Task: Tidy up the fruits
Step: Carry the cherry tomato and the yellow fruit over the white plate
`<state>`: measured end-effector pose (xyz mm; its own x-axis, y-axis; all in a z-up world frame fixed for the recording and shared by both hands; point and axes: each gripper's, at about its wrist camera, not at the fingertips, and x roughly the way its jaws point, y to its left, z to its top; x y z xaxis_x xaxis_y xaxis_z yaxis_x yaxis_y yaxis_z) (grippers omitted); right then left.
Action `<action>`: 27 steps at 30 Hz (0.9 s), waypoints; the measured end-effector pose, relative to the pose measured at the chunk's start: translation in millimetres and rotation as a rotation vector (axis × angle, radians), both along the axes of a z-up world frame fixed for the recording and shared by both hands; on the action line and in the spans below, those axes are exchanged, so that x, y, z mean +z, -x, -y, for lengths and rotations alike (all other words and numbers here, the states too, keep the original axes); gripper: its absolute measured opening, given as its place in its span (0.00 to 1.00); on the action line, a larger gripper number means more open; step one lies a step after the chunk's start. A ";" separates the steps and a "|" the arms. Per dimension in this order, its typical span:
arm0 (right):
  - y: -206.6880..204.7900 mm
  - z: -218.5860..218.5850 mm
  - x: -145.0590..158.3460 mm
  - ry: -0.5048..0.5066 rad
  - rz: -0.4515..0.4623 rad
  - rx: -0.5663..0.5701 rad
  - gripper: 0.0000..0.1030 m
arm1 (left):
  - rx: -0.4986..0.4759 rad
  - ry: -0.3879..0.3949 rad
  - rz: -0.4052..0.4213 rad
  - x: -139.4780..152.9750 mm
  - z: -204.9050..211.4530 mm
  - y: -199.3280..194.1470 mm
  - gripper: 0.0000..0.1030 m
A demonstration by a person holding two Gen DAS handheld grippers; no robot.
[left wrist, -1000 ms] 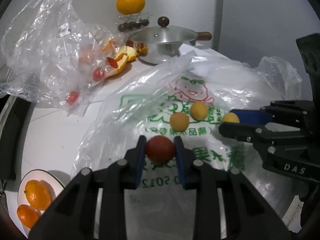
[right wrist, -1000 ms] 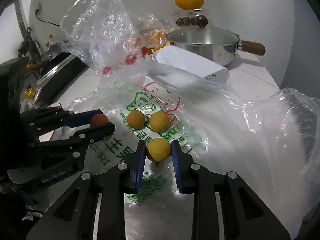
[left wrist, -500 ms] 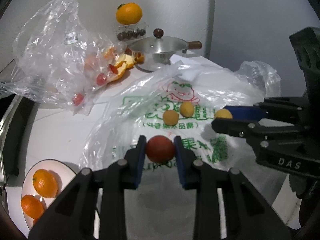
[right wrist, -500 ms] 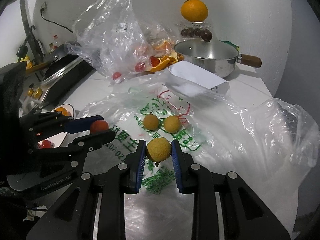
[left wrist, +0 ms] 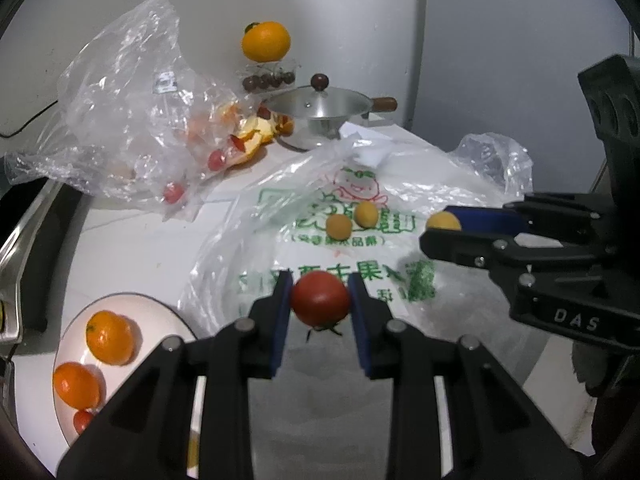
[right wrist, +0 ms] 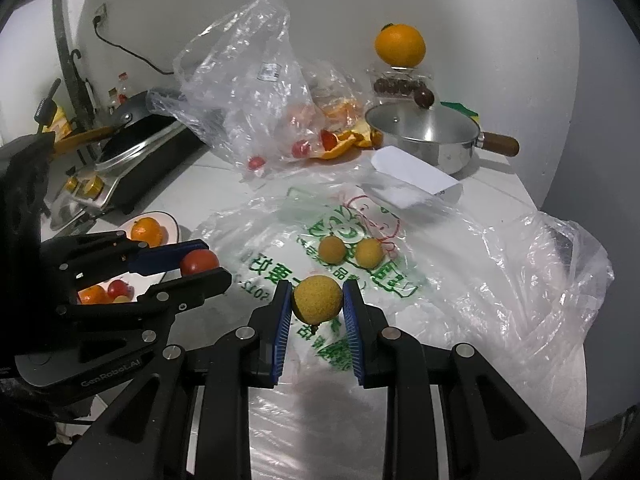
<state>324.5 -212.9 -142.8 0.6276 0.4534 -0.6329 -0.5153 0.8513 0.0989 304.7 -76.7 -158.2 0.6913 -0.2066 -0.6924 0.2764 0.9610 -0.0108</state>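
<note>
1. Both wrist views are evenly lit by cool, soft indoor light; the white wall point(right wrist: 480, 8) reads grey-white.
2. Glare flecks the crinkled clear plastic bag point(left wrist: 120, 120) and the steel pot lid point(left wrist: 320, 100).
3. Soft shadows sit beneath the oranges on the plate point(left wrist: 68, 344).
4. Fisheye bending is strong — dark vignette rings every corner.
5. Focus is fair overall, with slight softness and grain.
</note>
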 end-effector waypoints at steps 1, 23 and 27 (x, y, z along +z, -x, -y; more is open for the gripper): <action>2.3 -1.2 1.0 0.001 0.003 0.000 0.26 | 0.001 0.002 0.003 1.1 -1.6 2.6 0.28; 45.1 -38.8 11.1 0.034 0.042 0.026 0.26 | 0.019 0.030 0.054 12.3 -42.5 50.9 0.28; 50.9 -47.8 11.7 0.044 0.044 0.036 0.26 | 0.030 0.038 0.065 13.7 -52.1 58.9 0.28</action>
